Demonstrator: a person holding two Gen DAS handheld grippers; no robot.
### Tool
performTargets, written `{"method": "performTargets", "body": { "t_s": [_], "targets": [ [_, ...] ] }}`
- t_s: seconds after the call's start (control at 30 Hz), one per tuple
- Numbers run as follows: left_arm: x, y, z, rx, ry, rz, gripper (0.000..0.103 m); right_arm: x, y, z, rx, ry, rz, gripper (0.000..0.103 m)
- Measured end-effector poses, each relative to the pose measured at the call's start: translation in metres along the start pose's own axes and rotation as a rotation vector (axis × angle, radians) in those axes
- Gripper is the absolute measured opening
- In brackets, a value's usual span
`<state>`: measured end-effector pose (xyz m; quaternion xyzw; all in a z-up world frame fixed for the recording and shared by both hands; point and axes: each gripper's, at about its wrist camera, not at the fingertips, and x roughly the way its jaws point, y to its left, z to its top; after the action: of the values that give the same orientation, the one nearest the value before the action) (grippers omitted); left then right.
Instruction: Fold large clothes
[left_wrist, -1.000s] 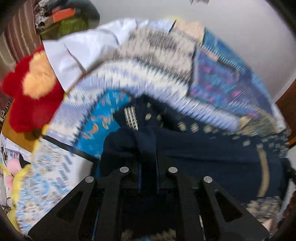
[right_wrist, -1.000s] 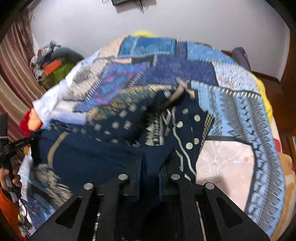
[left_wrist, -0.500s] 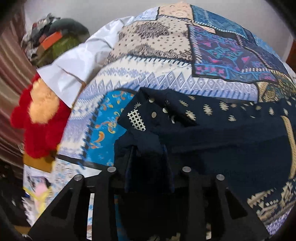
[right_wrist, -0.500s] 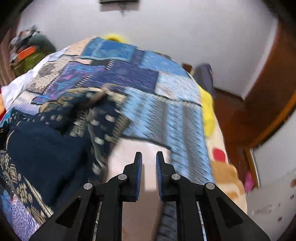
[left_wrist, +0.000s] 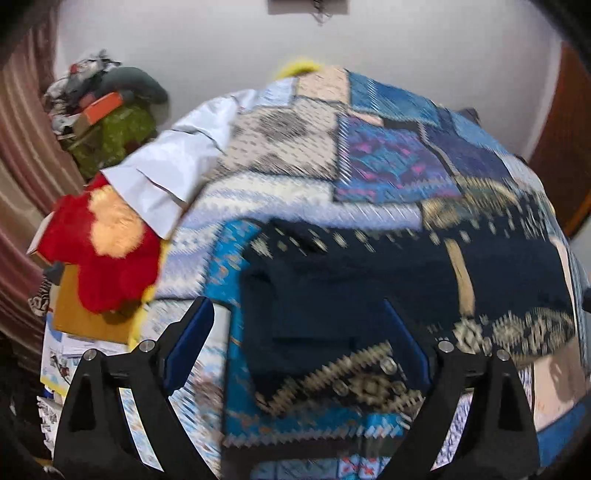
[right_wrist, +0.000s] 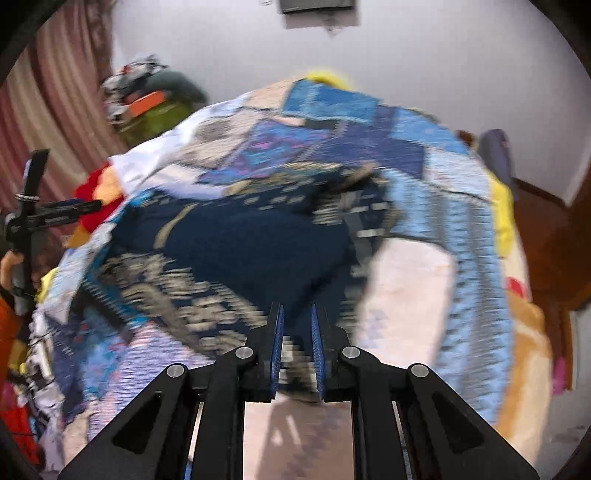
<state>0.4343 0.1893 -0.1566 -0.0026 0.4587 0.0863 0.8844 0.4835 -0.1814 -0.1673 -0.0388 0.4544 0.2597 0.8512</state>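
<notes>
One navy garment (left_wrist: 369, 280) with gold patterning lies spread on the patchwork quilt (left_wrist: 388, 166) of the bed. The left gripper (left_wrist: 299, 332) has just been opening; its jaws stand wide, empty, above the cloth. The right gripper (right_wrist: 297, 325) has its jaws pressed nearly together, pinching nothing. One red plush toy (left_wrist: 99, 254) sits beside the bed.

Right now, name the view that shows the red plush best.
Left wrist: the red plush lies whole at the bed's left edge, beside the white cloth. The right wrist shows only a blurred red sliver behind the left gripper.
</notes>
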Motion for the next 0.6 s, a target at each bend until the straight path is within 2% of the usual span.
{"method": "performTargets", "body": {
  "t_s": [0.07,0.17,0.3,0.37,0.43,0.53,0.6],
  "targets": [
    [0.012,-0.017,-0.013,0.026,0.028,-0.032,0.091,0.016,0.019,-0.003,-0.008,0.027,0.047,0.010],
    [0.038,-0.042,-0.027,0.073,0.076,-0.050,0.091,0.045,0.041,-0.005,-0.039,0.078,0.072,0.010],
    [0.070,-0.064,-0.024,0.155,0.047,0.084,0.091,0.082,0.057,-0.002,-0.084,0.114,0.038,0.010],
    [0.084,-0.067,-0.012,0.175,0.051,0.105,0.091,0.097,0.059,0.008,-0.106,0.121,0.015,0.010],
    [0.093,-0.064,0.005,0.180,0.050,0.113,0.091,0.104,0.055,0.023,-0.091,0.116,0.036,0.010],
    [0.100,-0.055,0.045,0.172,0.028,0.145,0.091,0.109,0.044,0.053,-0.076,0.080,0.041,0.010],
    [0.102,-0.047,0.071,0.157,0.017,0.177,0.091,0.113,0.036,0.079,-0.069,0.041,-0.009,0.010]
  ]
}}
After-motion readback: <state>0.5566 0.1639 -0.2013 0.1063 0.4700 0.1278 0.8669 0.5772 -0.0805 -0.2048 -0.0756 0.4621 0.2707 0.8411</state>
